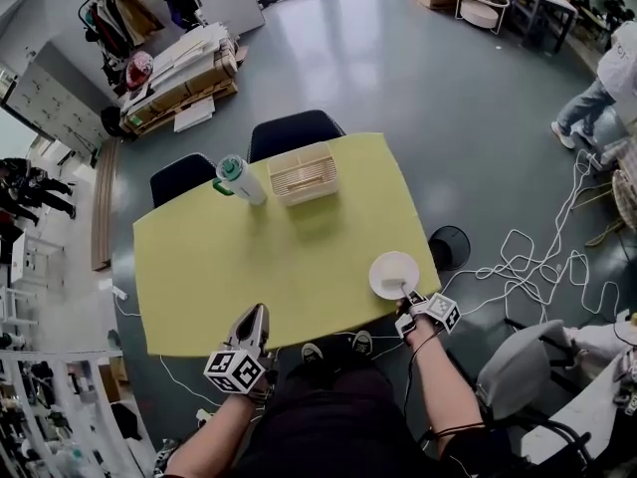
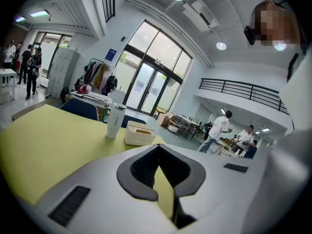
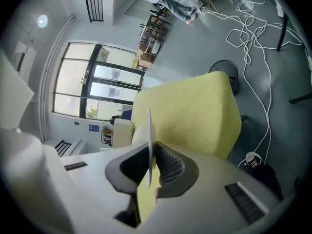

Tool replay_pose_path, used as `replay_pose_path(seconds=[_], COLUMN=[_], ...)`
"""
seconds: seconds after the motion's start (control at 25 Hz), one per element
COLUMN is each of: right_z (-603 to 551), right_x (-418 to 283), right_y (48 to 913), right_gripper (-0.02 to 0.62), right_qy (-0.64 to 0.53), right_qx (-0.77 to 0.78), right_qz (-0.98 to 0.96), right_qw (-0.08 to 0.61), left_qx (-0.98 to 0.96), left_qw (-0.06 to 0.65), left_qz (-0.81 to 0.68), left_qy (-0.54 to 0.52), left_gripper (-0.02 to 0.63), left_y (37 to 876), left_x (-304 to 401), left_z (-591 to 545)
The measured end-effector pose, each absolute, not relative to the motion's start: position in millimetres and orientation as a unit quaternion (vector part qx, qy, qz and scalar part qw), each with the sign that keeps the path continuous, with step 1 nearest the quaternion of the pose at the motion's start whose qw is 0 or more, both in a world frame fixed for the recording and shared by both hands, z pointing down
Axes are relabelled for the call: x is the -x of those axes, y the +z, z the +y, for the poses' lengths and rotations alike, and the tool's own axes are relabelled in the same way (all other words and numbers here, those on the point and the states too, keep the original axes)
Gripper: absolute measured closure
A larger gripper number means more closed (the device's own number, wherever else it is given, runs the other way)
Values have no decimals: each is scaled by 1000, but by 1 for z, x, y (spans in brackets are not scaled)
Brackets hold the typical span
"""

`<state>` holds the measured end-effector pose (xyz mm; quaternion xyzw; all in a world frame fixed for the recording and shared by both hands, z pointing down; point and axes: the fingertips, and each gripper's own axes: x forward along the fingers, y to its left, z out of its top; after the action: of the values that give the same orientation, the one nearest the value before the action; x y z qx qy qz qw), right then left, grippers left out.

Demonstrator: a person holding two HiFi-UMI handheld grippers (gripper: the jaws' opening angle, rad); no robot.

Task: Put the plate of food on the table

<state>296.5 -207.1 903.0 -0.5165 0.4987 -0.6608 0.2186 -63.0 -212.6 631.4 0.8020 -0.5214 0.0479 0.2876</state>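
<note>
head view: the right tool [image 1: 408, 297] is clamped on the near rim of the white plate [image 1: 390, 270]. the plate lies just ahead of its tips, over the yellow tabletop [image 1: 299, 257] and close to the edge nearest the tool. whether it rests or hovers cannot be told, and no food can be made out on it. the left tool [image 1: 255, 317] is well off to the right tool's left.

left gripper view: the left tool's tips meet with nothing between them. a bottle [image 2: 115, 121] and a white box [image 2: 140, 134] stand far ahead of it.

right gripper view: the plate's rim shows edge-on, pinched between the pads, with the tabletop beyond the tips. the plate is best kept level and set fully down, further ahead from the edge, before the pads part.
</note>
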Motion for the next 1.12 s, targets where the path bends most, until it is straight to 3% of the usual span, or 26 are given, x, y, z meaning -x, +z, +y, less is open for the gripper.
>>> replay_pose_path(seconds=[0.6, 1.12], right_z=[-208, -207], right_x=[-304, -310], right_y=[924, 905], right_gripper=[563, 495], right_qy=[-672, -655], right_qx=[564, 602], right_qz=[448, 440], right_qw=[172, 122], left_qx=[-807, -803], left_qw=[295, 306], left_qz=[-510, -509], left_qy=[43, 43], left_gripper=[597, 597], left_y=[634, 641], left_x=[43, 43], left_z=[-222, -226])
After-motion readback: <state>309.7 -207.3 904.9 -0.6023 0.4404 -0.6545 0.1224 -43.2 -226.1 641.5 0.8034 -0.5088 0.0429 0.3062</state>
